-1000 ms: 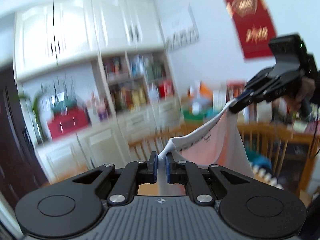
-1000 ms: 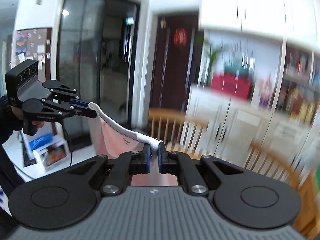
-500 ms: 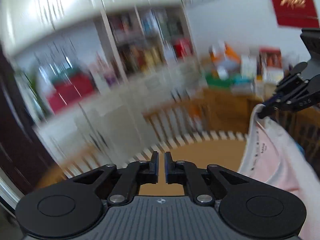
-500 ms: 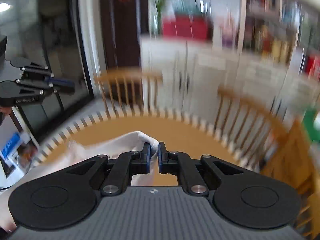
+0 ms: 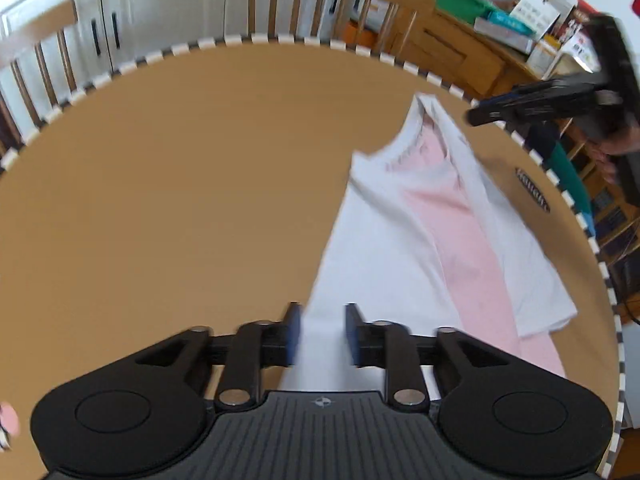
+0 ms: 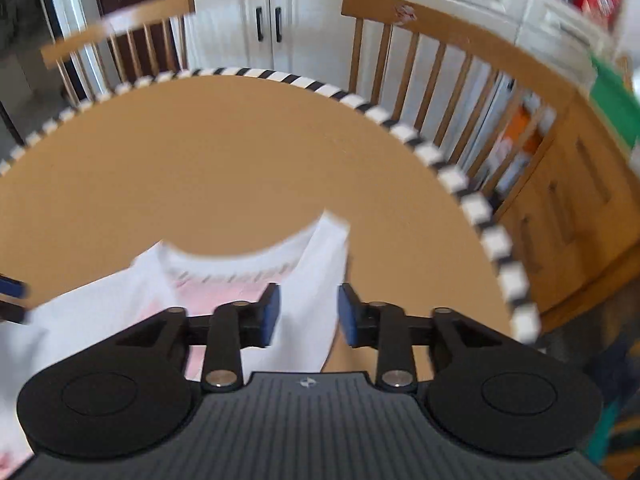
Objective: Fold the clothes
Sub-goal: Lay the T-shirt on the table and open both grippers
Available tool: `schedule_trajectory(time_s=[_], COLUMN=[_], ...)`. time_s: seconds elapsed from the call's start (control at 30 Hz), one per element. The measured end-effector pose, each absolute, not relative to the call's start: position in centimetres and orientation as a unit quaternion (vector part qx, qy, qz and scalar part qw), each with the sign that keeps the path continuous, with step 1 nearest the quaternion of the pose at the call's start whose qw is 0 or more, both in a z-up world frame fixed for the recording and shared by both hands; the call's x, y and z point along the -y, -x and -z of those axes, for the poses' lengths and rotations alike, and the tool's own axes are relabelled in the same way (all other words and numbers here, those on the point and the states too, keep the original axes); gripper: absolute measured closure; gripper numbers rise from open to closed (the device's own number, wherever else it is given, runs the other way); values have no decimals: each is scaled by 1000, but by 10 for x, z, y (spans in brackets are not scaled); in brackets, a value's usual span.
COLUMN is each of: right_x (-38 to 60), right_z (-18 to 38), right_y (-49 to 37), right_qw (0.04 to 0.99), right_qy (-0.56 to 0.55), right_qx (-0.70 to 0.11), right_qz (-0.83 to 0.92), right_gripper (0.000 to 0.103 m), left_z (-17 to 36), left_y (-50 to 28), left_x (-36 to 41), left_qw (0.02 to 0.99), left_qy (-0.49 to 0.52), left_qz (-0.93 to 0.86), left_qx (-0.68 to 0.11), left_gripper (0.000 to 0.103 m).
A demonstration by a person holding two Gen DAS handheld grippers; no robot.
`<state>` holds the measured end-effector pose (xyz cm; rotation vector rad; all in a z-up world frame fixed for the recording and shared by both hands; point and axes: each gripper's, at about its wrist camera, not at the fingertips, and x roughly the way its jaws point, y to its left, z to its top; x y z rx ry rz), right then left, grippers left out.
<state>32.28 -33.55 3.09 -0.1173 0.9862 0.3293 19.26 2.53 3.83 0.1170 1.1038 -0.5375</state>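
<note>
My left gripper (image 5: 320, 334) and right gripper (image 6: 307, 314) jaws just opened, pads clear of the white-pink T-shirt (image 5: 432, 240) spread on brown table (image 5: 160, 200)

The left gripper (image 5: 320, 334) points down, its jaws having just been opening, white cloth between the 2 parted blue fingers (image 5: 293, 334). The right gripper (image 6: 308, 314) tilts down too, jaws likewise just opened around cloth.

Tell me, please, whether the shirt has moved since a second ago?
Yes. The shirt was hanging in the air at chair-back height; now it has come down onto the tan table, below the chairs.
</note>
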Motion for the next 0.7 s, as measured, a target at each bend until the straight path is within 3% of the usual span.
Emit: schedule_trajectory(time_s=[0.17, 0.3, 0.33, 0.37, 0.4, 0.5, 0.53, 0.6, 0.63, 0.7], right_x=[356, 351, 349, 348, 347, 351, 350, 347, 346, 345], right_z=[-16, 4, 6, 7, 5, 3, 4, 6, 7, 9], right_y=[-288, -291, -293, -294, -289, -292, -293, -295, -296, -295], right_qw=[860, 857, 855, 853, 855, 860, 862, 861, 860, 859], right_qy=[-49, -67, -75, -83, -84, -90, -85, -82, -85, -91], right_qx=[-481, -490, -491, -492, -491, -484, -482, -485, -486, -487], right_qz=[-162, -146, -149, -152, -147, -135, -131, -130, -131, -131], right_gripper=[62, 60, 60, 59, 59, 59, 59, 59, 59, 65], left_z=[-19, -15, -14, -15, -15, -13, -12, -12, -12, -13], left_y=[-181, -182, -183, -183, -184, -181, -177, -172, -171, -172], left_x=[-17, -6, -3, -3, -4, -5, -3, 1, 1, 0], left_qw=[804, 813, 817, 823, 829, 831, 834, 835, 833, 833], left_qy=[-59, -108, -126, -139, -149, -123, -129, -130, -122, -103], left_qz=[247, 233, 221, 206, 191, 215, 223, 239, 248, 244], left_qx=[-537, -523, -517, -511, -504, -497, -489, -479, -479, -486], left_gripper=[76, 79, 76, 58, 52, 54, 55, 70, 98, 100])
